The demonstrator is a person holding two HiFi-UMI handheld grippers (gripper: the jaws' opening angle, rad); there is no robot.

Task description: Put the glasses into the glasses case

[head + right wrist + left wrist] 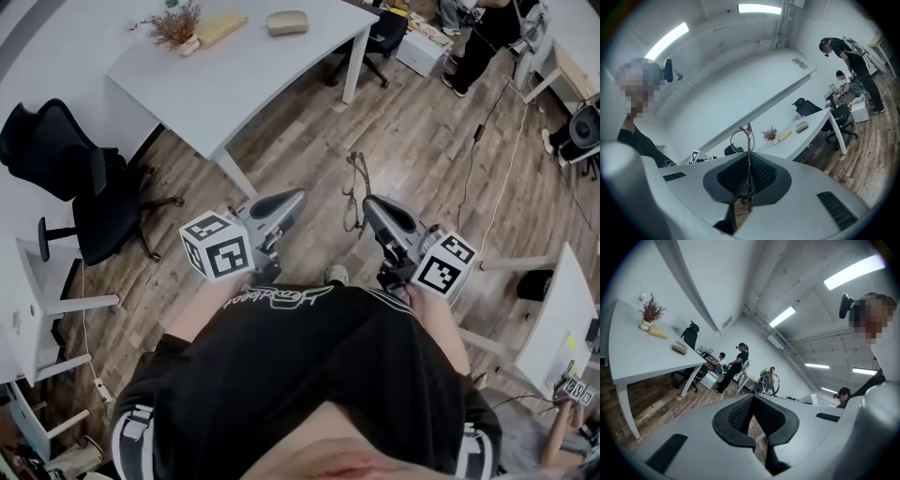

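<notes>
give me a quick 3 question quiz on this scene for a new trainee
1. Multiple choice: what is clamped in the right gripper? A) glasses B) a pen C) nothing
2. True or false: the glasses case lies on the white table, far from both grippers.
3. Fill in: the left gripper has its jaws together and holds ____.

Key: 1 A; 2 true; 3 nothing
</notes>
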